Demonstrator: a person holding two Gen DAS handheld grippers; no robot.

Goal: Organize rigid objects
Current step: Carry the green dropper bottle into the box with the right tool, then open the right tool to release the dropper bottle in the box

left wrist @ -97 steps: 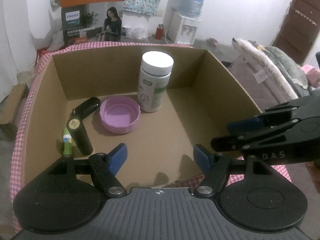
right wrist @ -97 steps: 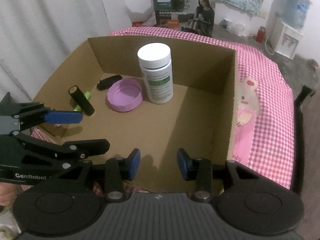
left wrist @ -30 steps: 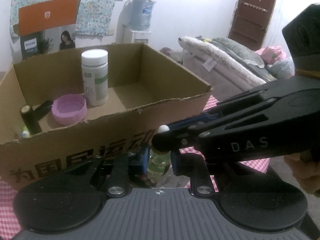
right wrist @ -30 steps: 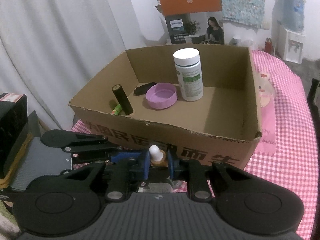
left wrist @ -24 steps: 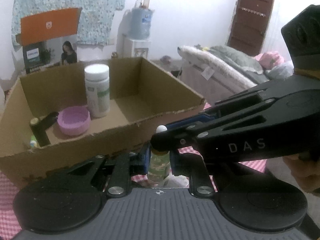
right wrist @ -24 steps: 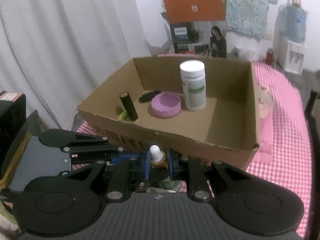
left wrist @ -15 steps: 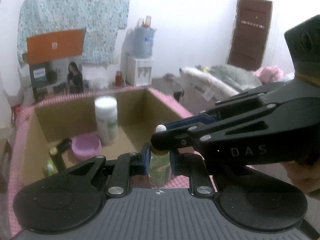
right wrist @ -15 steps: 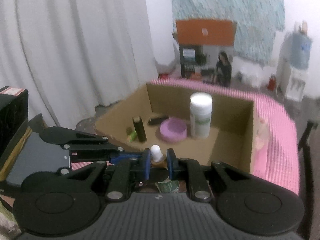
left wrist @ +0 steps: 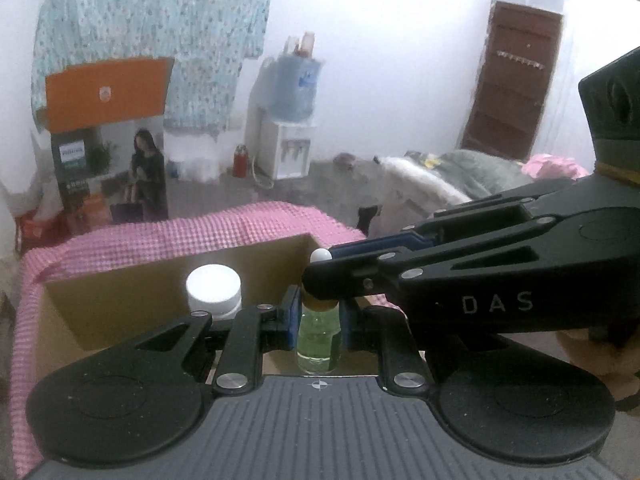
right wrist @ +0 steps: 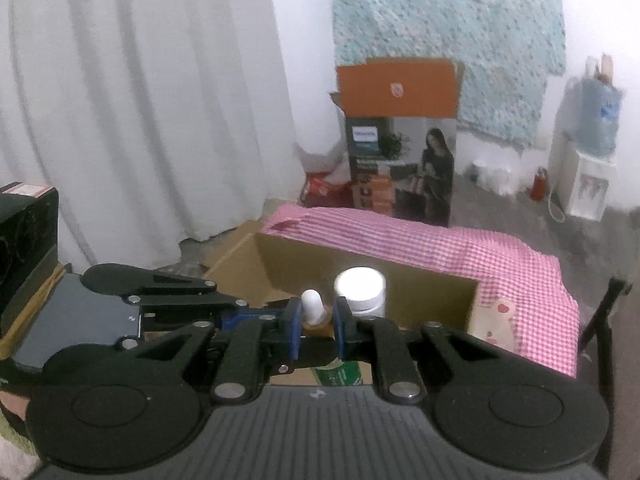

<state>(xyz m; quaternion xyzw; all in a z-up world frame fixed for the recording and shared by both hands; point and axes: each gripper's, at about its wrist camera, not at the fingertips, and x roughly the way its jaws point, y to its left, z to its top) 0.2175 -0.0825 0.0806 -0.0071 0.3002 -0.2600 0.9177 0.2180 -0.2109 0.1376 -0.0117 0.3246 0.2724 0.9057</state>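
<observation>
1. The small dropper bottle [left wrist: 319,334] of green liquid is clamped by both tools at once — the left gripper [left wrist: 319,320] squeezes its glass body, and the right gripper [right wrist: 316,322] is clenched on the amber collar just under the white dropper tip [right wrist: 312,305].

2. A second ago the bottle sat low, in front of the near wall of the cardboard box [left wrist: 120,300]; now it is raised above that wall, and both wrist views look over the rim instead of at the printed front panel.

3. The box rests on the pink checked cloth [right wrist: 460,248] covering the surface. Inside it, only the white-capped pill bottle [right wrist: 362,292] shows in these views; it stands upright toward the far wall, just right of the dropper tip as the right wrist sees it.

4. The lift likely means the pick-up is done and the carry has begun — the bottle looks clear of the rim and can travel forward over the box floor.

5. My judgement of the next move: go forward, lower into free floor near the pill bottle, then loosen both pairs of jaws.

6. Risk: two grips on one small glass bottle can twist it if the hands drift apart, and the dropper collar is a slim hold.
</observation>
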